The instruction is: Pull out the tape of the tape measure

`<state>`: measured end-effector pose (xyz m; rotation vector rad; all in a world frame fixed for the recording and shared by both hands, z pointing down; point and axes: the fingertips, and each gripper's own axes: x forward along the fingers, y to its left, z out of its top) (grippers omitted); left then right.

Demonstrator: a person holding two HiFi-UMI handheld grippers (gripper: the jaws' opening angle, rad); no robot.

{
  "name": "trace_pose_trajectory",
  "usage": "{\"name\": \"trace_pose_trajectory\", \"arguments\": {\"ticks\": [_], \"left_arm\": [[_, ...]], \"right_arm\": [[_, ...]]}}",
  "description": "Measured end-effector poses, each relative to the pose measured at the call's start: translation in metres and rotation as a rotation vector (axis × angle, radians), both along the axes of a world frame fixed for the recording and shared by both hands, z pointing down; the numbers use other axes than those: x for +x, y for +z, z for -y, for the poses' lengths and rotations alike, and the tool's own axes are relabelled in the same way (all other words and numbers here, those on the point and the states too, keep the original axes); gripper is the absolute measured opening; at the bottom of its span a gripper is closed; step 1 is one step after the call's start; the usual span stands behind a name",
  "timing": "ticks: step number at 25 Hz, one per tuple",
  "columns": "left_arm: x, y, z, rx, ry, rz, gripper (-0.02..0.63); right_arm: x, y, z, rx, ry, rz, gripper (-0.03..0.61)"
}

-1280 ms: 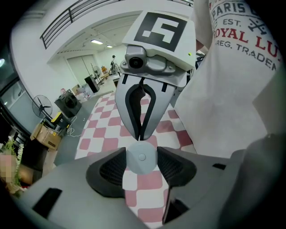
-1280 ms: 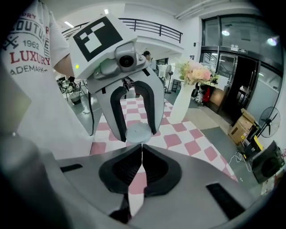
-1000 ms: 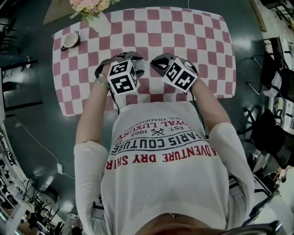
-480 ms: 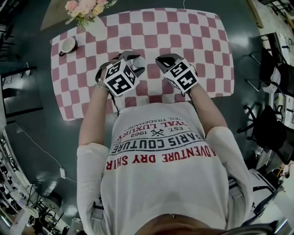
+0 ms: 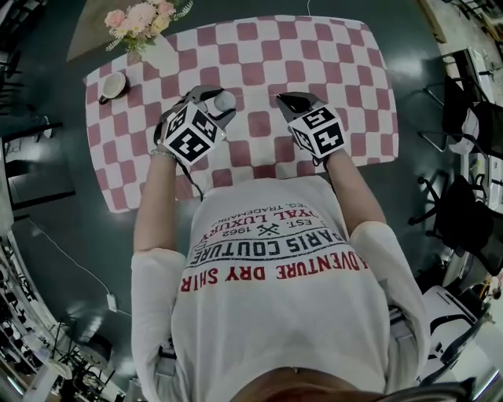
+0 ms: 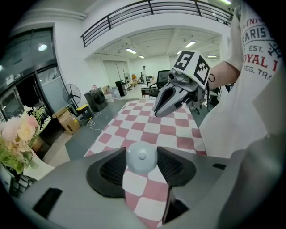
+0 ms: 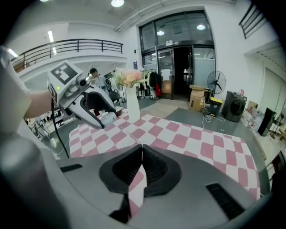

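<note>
Desk (image 5: 314, 47): we see it from above in the head view, covered by a cloth of pink and white squares.
Cup (image 5: 112, 85): it stands near the desk's left edge, towards the far left corner.
Flowers (image 5: 140, 17): a pink and cream bunch in a white vase (image 5: 161, 53) at the desk's far left corner, just beyond the cup.
Left gripper (image 5: 217, 96): we find it over the left half of the desk, nearer the near edge than the far one, pointing downward. Its jaws stand fairly wide and their pads press on either side of a round case. Its marker cube (image 5: 191, 135) faces up at us.
Tape measure (image 6: 141, 157): a pale, round case with a small button at its centre, clamped between the left gripper's pads and held above the cloth. We make out no drawn tape in any view.
Right gripper (image 5: 289, 102): it is over the right half of the desk, level with the left one and apart from it. Its jaws are pressed together. We cannot tell whether a tape tip is pinched between them. Its marker cube (image 5: 318, 130) also faces up.
</note>
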<state>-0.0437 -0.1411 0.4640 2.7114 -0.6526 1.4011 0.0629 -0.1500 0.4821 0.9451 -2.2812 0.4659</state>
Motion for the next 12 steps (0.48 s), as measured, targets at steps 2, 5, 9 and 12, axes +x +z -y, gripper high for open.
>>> {"name": "trace_pose_trajectory", "arguments": {"ticks": [2,5,9,12], "left_arm": [[0.002,-0.001,0.000,0.001,-0.014,-0.018,0.232],[0.000,0.000,0.002,0.011,-0.037,-0.014,0.232],[-0.015,0.001,0.005,0.016,-0.073,-0.005,0.232],[-0.017,0.000,0.007,0.018,-0.088,-0.017,0.232]], "right_arm": [[0.003,-0.004,0.002,0.009,0.027,0.006,0.031],[0.014,-0.002,0.007,0.024,0.076,-0.030,0.031],[0.040,0.004,0.010,0.004,0.142,-0.038,0.031],[0.044,0.004,0.012,0.010,0.154,-0.036,0.031]]}}
